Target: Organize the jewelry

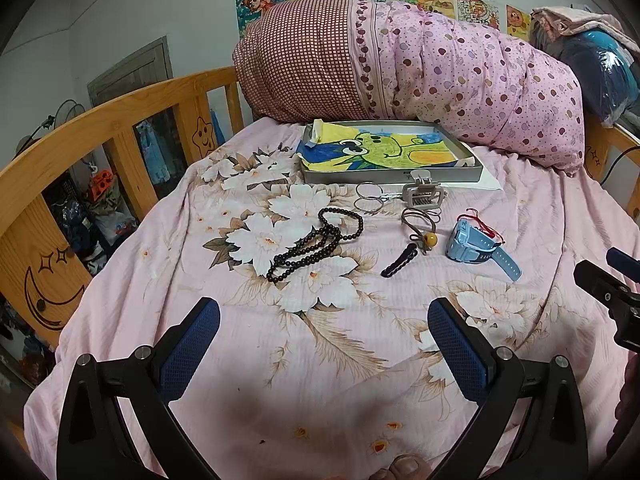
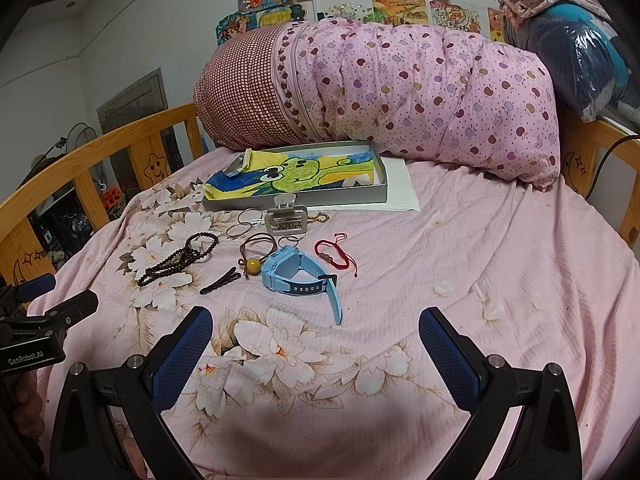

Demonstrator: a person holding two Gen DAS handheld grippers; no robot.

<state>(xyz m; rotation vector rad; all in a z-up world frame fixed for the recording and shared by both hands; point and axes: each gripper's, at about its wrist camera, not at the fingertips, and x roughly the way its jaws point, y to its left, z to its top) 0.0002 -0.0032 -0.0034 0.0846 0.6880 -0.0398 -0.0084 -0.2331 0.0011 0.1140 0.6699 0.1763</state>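
Jewelry lies on the pink floral bedsheet: a dark bead necklace (image 1: 316, 242) (image 2: 178, 258), a blue watch (image 1: 478, 246) (image 2: 298, 272), a red cord bracelet (image 2: 336, 254), a brown cord with a yellow bead (image 1: 422, 228) (image 2: 256, 256), a black hair clip (image 1: 399, 265) (image 2: 220, 283), thin metal bangles (image 1: 369, 197) (image 2: 244, 222) and a metal buckle piece (image 1: 423, 196) (image 2: 287, 220). A grey tray (image 1: 392, 178) (image 2: 296, 202) holding a frog drawing sits behind them. My left gripper (image 1: 324, 320) is open and empty, near of the necklace. My right gripper (image 2: 316, 326) is open and empty, near of the watch.
A rolled pink quilt (image 1: 440, 68) (image 2: 400, 92) lies behind the tray. A wooden bed rail (image 1: 120, 120) (image 2: 100, 148) runs along the left and a rail (image 2: 600, 148) on the right. The other gripper shows at each view's edge (image 1: 612, 292) (image 2: 40, 312). A toe (image 1: 404, 468) shows at the bottom.
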